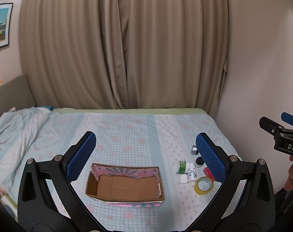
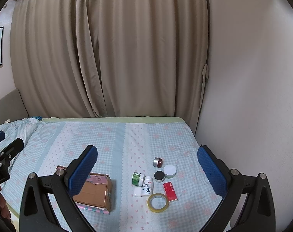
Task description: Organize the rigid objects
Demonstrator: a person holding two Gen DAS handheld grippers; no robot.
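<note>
the task is looking barely begun: the cardboard box (image 1: 125, 183) is sitting empty on the bed (image 1: 127, 131), and the small items are all lying in a cluster at its 3 o'clock, among them the tape roll (image 2: 158, 202), red box (image 2: 170, 191), green jar (image 2: 137, 178) and white bottle (image 2: 147, 186). the left tool (image 1: 146, 154) and right tool (image 2: 147, 167) are both hovering spread apart, gripping nothing.

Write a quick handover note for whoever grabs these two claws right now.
Left claw: open, empty, above the cardboard box.
Right claw: open, empty, above the items.
Box: nothing visible inside.
Right of it on the bed: tape roll, red box, white case, green bottle, white bottle, three small jars.
Done: nothing packed.
Left: everything.
</note>
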